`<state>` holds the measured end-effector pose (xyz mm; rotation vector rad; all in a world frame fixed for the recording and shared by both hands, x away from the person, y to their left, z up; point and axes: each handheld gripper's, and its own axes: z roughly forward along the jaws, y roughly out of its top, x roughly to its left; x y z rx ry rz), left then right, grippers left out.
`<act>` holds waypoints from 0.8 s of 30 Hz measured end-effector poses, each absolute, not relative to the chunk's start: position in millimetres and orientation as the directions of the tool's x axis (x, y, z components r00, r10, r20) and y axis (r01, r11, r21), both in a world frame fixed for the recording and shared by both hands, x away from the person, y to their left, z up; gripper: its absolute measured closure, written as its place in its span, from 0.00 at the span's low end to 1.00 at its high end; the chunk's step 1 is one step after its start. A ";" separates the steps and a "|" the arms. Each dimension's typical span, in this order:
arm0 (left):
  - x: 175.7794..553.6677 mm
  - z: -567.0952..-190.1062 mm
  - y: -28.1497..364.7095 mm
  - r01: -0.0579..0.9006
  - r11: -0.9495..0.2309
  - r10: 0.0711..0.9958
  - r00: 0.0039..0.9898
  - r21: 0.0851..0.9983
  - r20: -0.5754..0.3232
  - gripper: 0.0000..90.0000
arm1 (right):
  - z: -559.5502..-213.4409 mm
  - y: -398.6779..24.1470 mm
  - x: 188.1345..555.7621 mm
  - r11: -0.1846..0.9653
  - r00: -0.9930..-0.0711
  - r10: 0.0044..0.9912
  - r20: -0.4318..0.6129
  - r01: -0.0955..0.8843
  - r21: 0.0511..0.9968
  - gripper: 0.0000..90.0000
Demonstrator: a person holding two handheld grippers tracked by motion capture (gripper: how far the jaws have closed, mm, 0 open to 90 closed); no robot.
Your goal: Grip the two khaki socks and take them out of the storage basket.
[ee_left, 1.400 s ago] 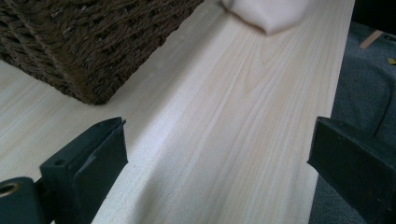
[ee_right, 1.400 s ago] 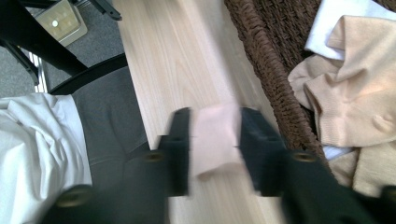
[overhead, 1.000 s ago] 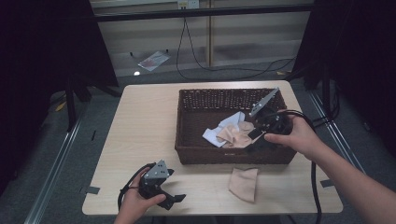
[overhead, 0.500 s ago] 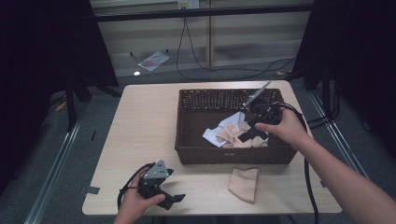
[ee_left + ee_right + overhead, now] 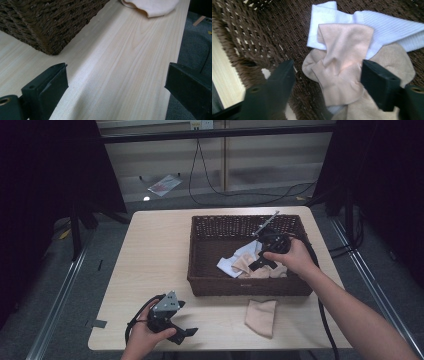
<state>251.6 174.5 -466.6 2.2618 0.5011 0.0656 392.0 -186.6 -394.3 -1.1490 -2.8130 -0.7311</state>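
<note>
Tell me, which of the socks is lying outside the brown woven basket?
The flat beige sock on the pale wooden table, just in front of the brown woven basket. The white sock and the other beige socks lie piled inside it.

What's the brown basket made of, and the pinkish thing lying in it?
The basket looks like woven wicker or rattan, dark brown and matte: twisted strands cross with small gaps between them. The pinkish thing looks like soft knitted cloth, probably a sock: a fine, thin weave that folds and creases.
</note>
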 end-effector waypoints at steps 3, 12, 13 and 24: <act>251.5 -466.3 174.7 0.333 -0.602 0.374 0.920 0.725 -0.112 0.04 | -400.9 -183.9 394.9 0.610 -0.721 0.669 0.184 0.673 0.418 0.38; 252.0 -466.7 174.9 0.332 -0.600 0.375 0.920 0.728 -0.111 0.04 | -414.2 -179.9 398.8 0.606 -0.715 0.676 0.180 0.677 0.417 0.50; 252.1 -467.2 174.5 0.332 -0.596 0.374 0.920 0.731 -0.113 0.04 | -415.0 -179.4 399.3 0.607 -0.714 0.677 0.176 0.677 0.416 0.51; 252.5 -467.6 175.3 0.331 -0.595 0.372 0.921 0.732 -0.115 0.04 | -424.5 -168.9 404.2 0.618 -0.722 0.676 0.147 0.664 0.421 0.52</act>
